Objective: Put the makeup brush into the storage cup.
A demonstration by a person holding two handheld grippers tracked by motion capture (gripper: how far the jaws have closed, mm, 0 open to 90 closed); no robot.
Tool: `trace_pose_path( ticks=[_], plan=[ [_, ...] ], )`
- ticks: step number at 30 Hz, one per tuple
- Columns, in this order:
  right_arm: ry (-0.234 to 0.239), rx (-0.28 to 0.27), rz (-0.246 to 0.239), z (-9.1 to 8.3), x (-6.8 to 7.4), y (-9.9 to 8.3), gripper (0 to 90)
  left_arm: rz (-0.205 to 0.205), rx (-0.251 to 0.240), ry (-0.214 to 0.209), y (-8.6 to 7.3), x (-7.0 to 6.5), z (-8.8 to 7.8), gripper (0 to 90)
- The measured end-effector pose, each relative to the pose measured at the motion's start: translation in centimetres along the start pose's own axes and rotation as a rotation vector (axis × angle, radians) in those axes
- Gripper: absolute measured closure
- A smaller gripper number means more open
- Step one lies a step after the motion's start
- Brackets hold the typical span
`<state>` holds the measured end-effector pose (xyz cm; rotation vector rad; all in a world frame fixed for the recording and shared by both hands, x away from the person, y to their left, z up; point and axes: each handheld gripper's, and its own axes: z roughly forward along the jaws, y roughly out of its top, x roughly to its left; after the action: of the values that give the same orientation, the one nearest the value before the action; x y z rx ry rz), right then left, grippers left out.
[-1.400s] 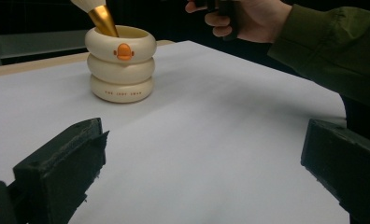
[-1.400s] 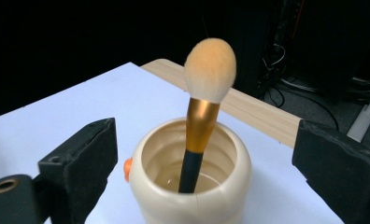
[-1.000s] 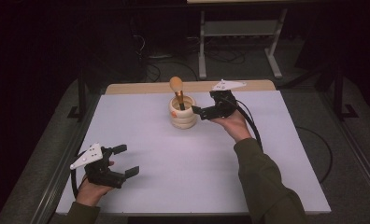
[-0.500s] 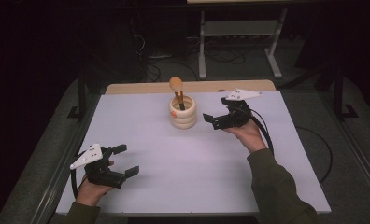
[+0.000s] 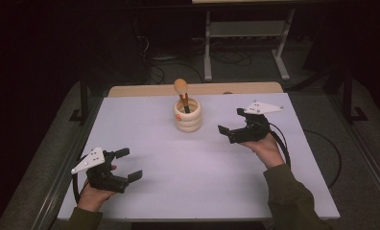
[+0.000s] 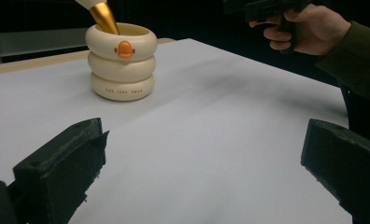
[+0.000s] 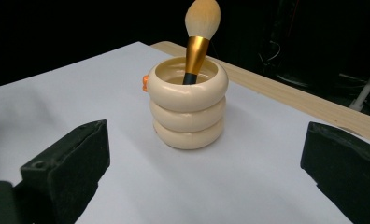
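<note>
1. near the back middle of the table stands a cream ring-stacked holder, upright, with a makeup brush in it, bristle head up.
2. brush long axis runs close to vertical, leaning a bit off plumb; gold ferrule and pale bristles clear the holder rim, dark handle goes down inside. seen clearly in the right gripper view: brush, holder.
3. right gripper sits just to the right of the holder, near but apart, not touching it. jaws spread wide, nothing between them, pointing toward the holder.
4. left gripper rests at the near left corner, well apart from the holder. jaws also spread, empty.
5. key relation: the holder and brush lie to the left of the right gripper and slightly farther back; from the left gripper they lie forward and to the right, much farther off. right hand is clearly the nearer one.
6. left gripper view shows the holder far ahead on the left, an orange duck mark on its top ring, and the other hand up at the right.
7. judgement: any next grab of the brush would want the right gripper coming in above the rim, jaws closing across the ferrule or bristle base, then lifting along the brush axis so the holder doesn't tip.
</note>
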<state>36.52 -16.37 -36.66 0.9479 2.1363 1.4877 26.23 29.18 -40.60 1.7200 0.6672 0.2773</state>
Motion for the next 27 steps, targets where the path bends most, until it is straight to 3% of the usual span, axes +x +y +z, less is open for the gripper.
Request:
trace_pose_path(
  ticks=[7,17,27],
  plan=[
    [-0.021,-0.009,-0.002,-2.1,0.5,-1.4,0.5,0.007,-0.006,0.001,0.0,0.1,-0.1,0.0],
    [-0.029,0.02,0.015,-4.6,1.1,-3.9,0.5,0.0,-0.002,0.002,0.1,0.1,0.0,0.0],
    [-0.044,-0.022,0.029,-7.3,1.6,-5.9,0.6,0.0,-0.003,0.003,0.0,0.1,-0.1,0.0]
  ],
)
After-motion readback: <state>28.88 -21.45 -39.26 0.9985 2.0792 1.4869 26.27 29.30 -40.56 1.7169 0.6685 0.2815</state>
